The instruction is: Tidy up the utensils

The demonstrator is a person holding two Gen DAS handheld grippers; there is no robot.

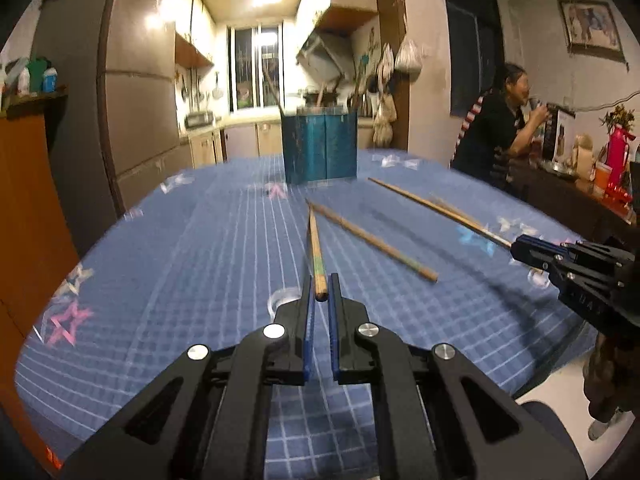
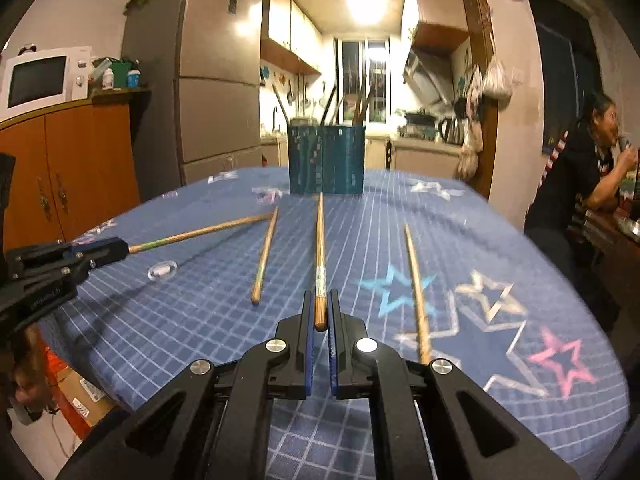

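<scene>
My left gripper is shut on the thick end of a wooden chopstick with a green band, which points ahead, slightly lifted, toward the teal utensil holder. My right gripper is shut on the end of another chopstick aimed at the same holder, where several sticks stand upright. One loose chopstick lies left of the right gripper and another lies to its right. Each gripper shows in the other's view: the right gripper and the left gripper.
The round table has a blue checked cloth with stars, and its edge curves close on both sides. A small clear plastic piece lies on the cloth. A person sits at a cluttered counter to the right. A fridge and an orange cabinet stand on the left.
</scene>
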